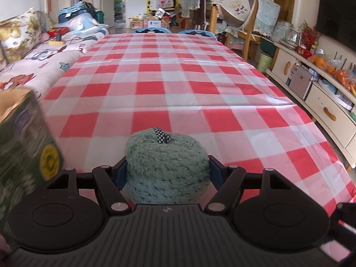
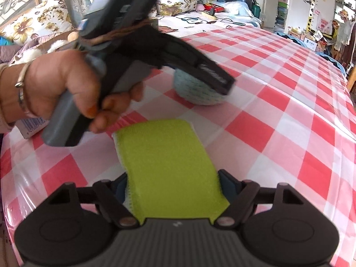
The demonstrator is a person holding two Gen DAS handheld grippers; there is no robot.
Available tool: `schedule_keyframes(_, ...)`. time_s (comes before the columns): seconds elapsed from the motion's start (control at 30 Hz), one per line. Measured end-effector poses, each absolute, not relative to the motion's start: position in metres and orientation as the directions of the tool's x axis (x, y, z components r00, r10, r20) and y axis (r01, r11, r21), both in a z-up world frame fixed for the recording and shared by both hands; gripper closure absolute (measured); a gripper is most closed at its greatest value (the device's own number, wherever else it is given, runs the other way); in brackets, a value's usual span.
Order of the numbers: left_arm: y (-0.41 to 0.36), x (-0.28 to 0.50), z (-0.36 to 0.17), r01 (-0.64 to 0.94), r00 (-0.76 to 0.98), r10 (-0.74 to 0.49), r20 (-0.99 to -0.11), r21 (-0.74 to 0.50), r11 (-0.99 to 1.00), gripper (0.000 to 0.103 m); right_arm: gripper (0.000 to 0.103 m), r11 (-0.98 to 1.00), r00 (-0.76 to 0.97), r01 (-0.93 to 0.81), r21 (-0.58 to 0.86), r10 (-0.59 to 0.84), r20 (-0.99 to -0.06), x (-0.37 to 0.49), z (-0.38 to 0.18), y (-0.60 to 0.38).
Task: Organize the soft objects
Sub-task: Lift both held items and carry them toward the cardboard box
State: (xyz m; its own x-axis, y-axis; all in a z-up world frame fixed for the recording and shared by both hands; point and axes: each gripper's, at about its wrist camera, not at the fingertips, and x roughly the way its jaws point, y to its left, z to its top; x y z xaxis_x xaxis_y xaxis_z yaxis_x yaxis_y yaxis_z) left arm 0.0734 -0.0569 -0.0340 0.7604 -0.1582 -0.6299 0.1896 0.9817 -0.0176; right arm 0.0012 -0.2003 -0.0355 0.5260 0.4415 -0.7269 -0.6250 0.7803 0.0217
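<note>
My left gripper is shut on a rolled teal fluffy towel with a checked loop on top, held over the red-and-white checked tablecloth. In the right wrist view the same towel shows under the left gripper's body, held by a hand. My right gripper is shut on a folded lime-green cloth whose far end lies just over the tablecloth.
A green cardboard box stands at the table's left edge, close to the left gripper. A sofa with floral cushions runs along the left. Chairs stand at the far end, a low cabinet on the right.
</note>
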Motion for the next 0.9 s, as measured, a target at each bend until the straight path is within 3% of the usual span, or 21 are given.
schedule_keyframes(0.9, -0.021, -0.018, -0.038, 0.174, 0.766, -0.184, -0.616, -0.077, 0.982, 0.016, 0.027, 0.934, 0.635, -0.355, 0.027, 0.263, -0.726, -0.010, -0.019, -0.232)
